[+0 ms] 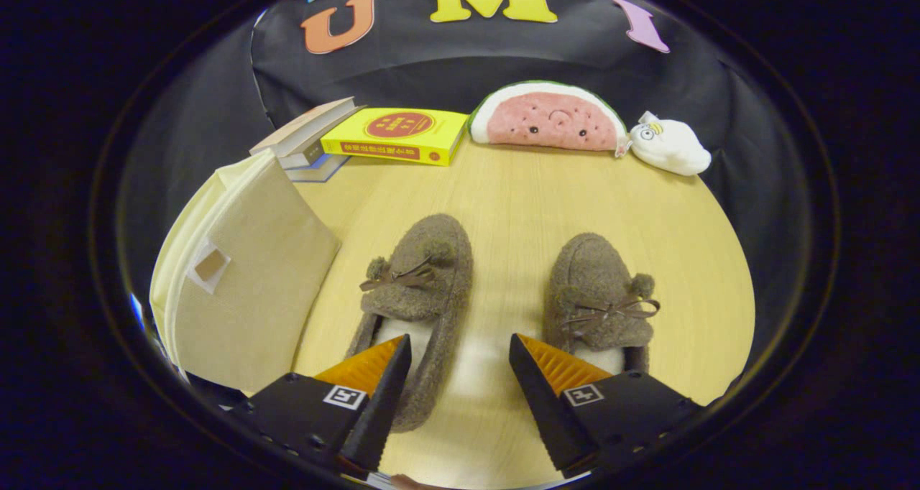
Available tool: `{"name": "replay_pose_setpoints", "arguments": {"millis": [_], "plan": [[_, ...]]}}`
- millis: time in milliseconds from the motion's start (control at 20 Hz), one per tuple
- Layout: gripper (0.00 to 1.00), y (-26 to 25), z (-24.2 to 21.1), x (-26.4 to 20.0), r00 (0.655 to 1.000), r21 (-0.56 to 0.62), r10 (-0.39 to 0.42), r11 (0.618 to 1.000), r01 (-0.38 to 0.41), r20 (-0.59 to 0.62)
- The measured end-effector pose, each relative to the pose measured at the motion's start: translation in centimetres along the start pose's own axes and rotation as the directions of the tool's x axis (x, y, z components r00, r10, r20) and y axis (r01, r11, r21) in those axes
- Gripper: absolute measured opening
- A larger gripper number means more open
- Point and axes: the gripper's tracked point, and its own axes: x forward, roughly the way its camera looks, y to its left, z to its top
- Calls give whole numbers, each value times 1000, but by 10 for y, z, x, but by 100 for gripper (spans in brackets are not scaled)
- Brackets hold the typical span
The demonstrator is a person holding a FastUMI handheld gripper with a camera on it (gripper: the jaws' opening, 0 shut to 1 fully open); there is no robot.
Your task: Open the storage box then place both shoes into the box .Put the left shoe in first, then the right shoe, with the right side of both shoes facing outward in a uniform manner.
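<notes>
Nearest to you, the gripper [460, 361] stands wide open and holds nothing — bare table [517, 210] shows between its two fingers.

Just ahead, the two fuzzy brown slippers lie side by side, toes pointing away from you, heels toward the fingers. The left shoe [417, 296] has its heel and inner wall beside the left finger, part hidden by it; the right shoe [600, 296] has its heel just behind the right finger. Each carries a small bow and pompoms on its upper.

To the left of the fingers stands the storage box [244, 296], a cream fabric box whose front flap, with a small tab [210, 266], appears shut — so the step in hand is likely the opening, and no shoe should be lifted before it.

To do it well, swing the gripper left toward the tab, come at it squarely, and close on the tab or the flap's free edge. Fabric will likely yield and slip, so take a full bite and pull along the way the flap swings. How the flap is fastened cannot be told from here.

Beyond the shoes, against the wall, lie a stack of books [309, 141], a yellow book [395, 136], a watermelon plush [550, 116] and a white plush [670, 145] — all well apart from your path.
</notes>
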Motion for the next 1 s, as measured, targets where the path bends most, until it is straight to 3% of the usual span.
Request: {"name": "replay_pose_setpoints", "arguments": {"millis": [50, 350, 400, 700, 1000], "plan": [[79, 1, -1, 5, 1000, -13, -9, 1000, 9, -11], [18, 15, -10, 17, 993, 61, 45, 997, -39, -112], [1, 15, -10, 16, 992, 117, 53, 992, -39, -119], [0, 19, -2, -10, 988, 232, 111, 969, -83, -111], [0, 44, 43, -92, 987, 299, 162, 941, -158, 11]]}}
